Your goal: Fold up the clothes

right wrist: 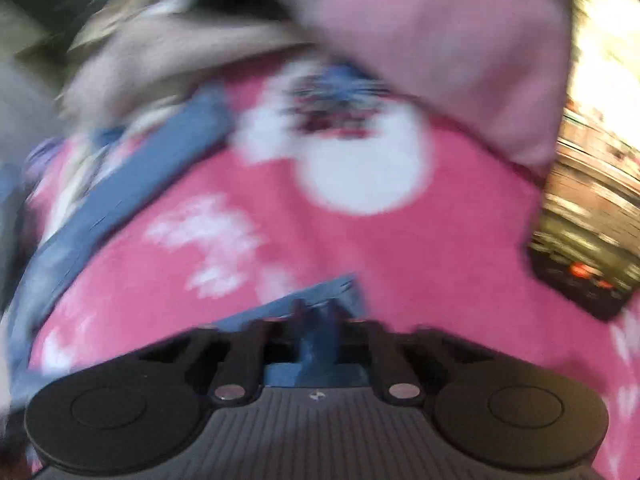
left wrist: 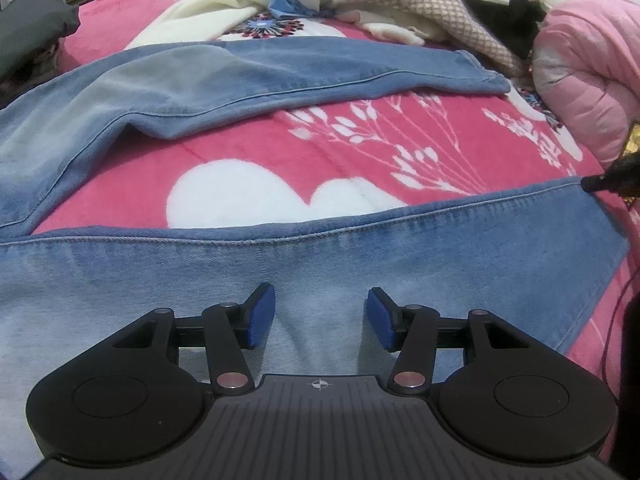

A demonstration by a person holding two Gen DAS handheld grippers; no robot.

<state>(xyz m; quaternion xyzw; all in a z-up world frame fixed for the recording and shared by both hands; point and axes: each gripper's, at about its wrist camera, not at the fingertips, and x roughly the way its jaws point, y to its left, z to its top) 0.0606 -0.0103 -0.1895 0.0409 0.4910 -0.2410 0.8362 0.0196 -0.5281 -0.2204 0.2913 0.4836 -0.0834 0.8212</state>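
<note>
Fuzzy pink floral blanket (left wrist: 248, 160) under faded, stitched denim jeans (left wrist: 280, 264).

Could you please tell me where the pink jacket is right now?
In the left wrist view the pink jacket lies at the right edge, on the blanket, beyond the jeans.

A home bedroom: pink floral blanket (left wrist: 248, 160), heaped clothes (left wrist: 400, 4).
</note>
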